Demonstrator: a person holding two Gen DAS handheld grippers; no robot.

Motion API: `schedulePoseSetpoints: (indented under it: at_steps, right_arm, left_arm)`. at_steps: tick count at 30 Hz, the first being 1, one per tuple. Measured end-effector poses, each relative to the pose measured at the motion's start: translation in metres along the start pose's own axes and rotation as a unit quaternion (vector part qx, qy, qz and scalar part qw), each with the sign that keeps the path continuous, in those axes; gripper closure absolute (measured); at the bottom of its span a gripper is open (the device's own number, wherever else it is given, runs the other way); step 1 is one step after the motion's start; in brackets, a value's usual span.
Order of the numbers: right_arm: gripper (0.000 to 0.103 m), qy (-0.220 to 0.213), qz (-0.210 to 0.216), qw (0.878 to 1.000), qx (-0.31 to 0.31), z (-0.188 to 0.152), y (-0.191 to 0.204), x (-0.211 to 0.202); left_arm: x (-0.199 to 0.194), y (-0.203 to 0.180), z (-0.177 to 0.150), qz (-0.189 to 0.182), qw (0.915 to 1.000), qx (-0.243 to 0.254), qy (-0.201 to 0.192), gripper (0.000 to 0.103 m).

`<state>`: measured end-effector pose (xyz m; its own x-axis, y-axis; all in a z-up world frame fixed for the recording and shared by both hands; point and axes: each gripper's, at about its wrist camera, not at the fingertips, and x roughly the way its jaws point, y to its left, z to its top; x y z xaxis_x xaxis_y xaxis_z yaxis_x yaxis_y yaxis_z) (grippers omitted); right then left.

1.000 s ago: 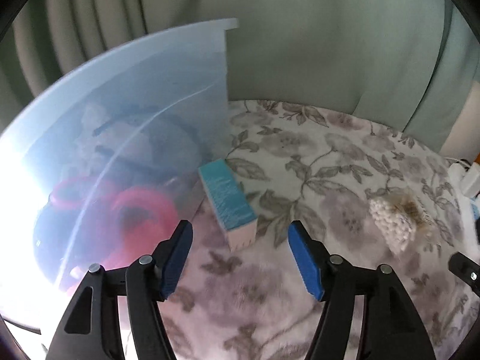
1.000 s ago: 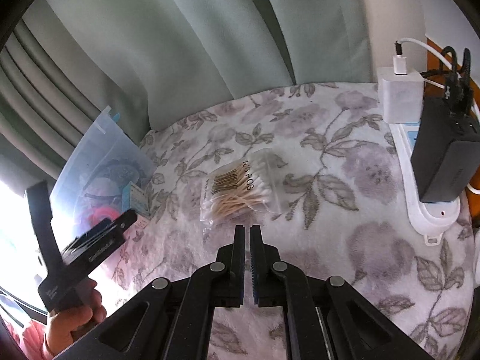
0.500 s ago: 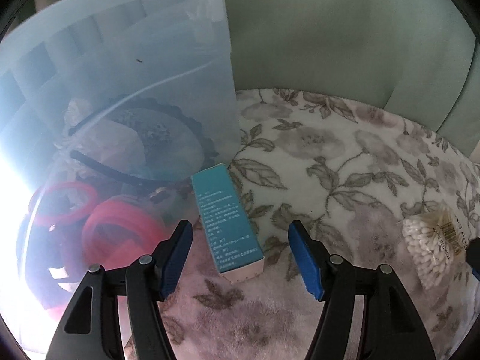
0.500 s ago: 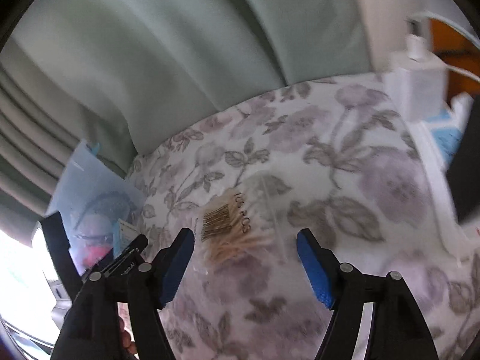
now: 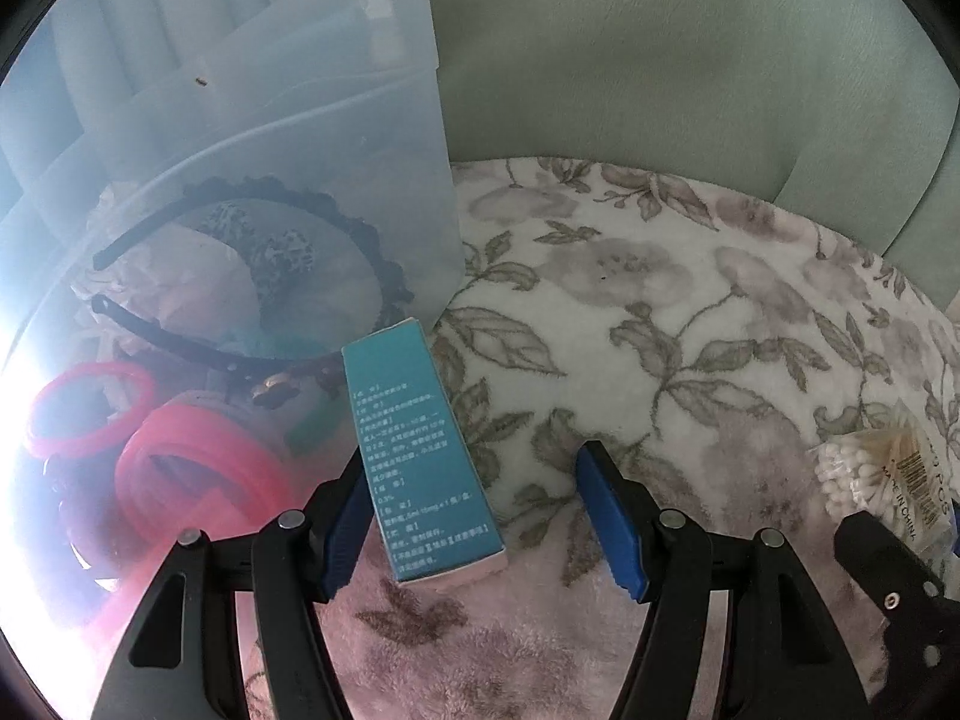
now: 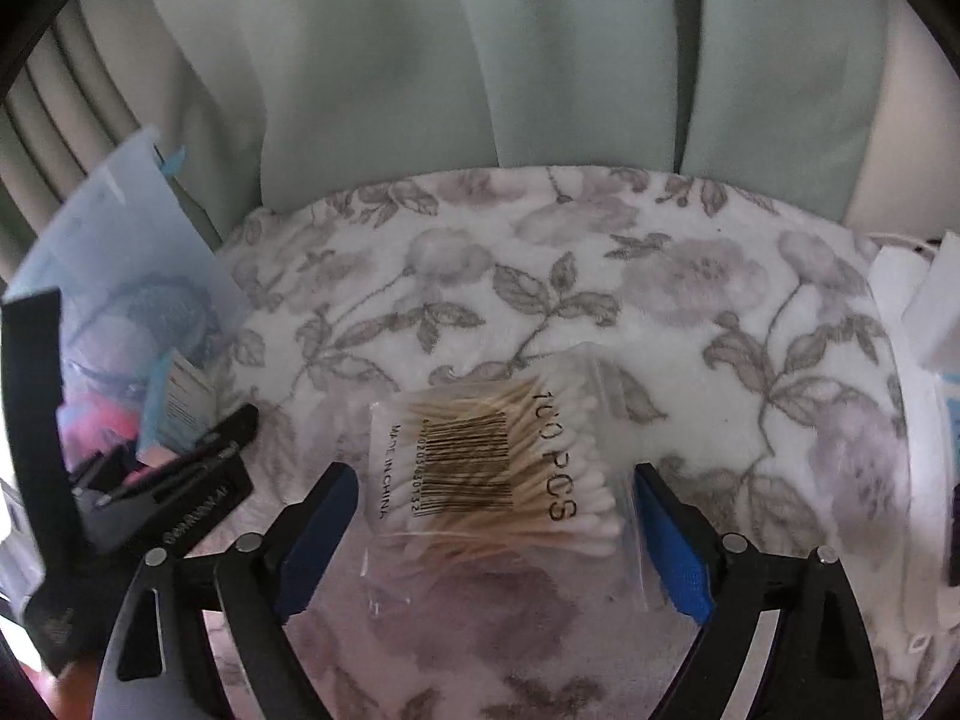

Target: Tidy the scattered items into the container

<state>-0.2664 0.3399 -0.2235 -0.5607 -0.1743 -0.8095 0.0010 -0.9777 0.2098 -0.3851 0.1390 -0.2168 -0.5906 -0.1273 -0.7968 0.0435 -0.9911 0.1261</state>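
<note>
A teal box point(image 5: 420, 450) lies on the floral cloth against the clear plastic container point(image 5: 270, 120). My left gripper point(image 5: 474, 516) is open, its jaws on either side of the box's near end, the left pad close to it. A clear bag of cotton swabs point(image 6: 504, 468) lies between the open jaws of my right gripper point(image 6: 492, 534); it also shows in the left wrist view point(image 5: 882, 474). The container point(image 6: 114, 252) and teal box point(image 6: 180, 408) show at left in the right wrist view.
The container holds black headbands point(image 5: 240, 276), pink rings point(image 5: 198, 468) and other small items. The left gripper's body point(image 6: 150, 504) is at the left of the right wrist view. A white power strip point(image 6: 918, 360) lies at the right. Green curtains hang behind.
My right gripper went from shut to open and moved down over the swab bag. My left gripper moved closer to the teal box, which now sits between its jaws.
</note>
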Motion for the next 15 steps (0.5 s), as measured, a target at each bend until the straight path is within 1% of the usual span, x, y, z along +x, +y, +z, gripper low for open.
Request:
schedulePoseSetpoints:
  at_steps: [3,4,5,7,9,10,11,14,15]
  right_arm:
    - [0.013,-0.001,-0.004,1.000,0.020,0.000,-0.007,-0.004]
    - [0.015,-0.001,-0.003,1.000,0.029,0.000,-0.010,-0.005]
    - [0.016,0.001,-0.003,0.999,0.035,0.000,-0.012,-0.005]
    - [0.025,0.006,-0.008,0.999,0.037,0.000,-0.014,-0.009]
    - [0.029,0.010,-0.008,0.999,0.042,-0.001,-0.015,-0.013]
    - [0.029,0.012,-0.008,0.999,0.046,-0.002,-0.016,-0.016]
    - [0.030,0.016,-0.006,0.999,0.050,-0.005,-0.017,-0.018]
    - [0.030,0.019,-0.005,0.998,0.063,-0.011,-0.018,-0.026]
    - [0.030,0.021,-0.005,0.997,0.067,-0.016,-0.017,-0.030]
  left_arm:
    - [-0.007,0.005,-0.002,-0.007,1.0000,-0.003,0.001,0.036]
    - [-0.008,0.005,-0.004,-0.007,1.0000,-0.004,0.001,0.036]
    - [-0.018,0.010,-0.008,-0.009,0.9999,-0.004,0.001,0.038]
    - [-0.023,0.012,-0.008,-0.010,0.9999,-0.004,0.004,0.039]
    - [-0.026,0.016,-0.008,-0.017,0.9997,-0.007,0.015,0.041]
    - [-0.025,0.017,-0.007,-0.021,0.9995,-0.010,0.020,0.042]
    - [-0.025,0.019,-0.006,-0.024,0.9993,-0.014,0.023,0.043]
    - [-0.025,0.026,-0.006,-0.033,0.9986,-0.029,0.031,0.054]
    - [-0.025,0.028,-0.006,-0.035,0.9982,-0.034,0.035,0.056]
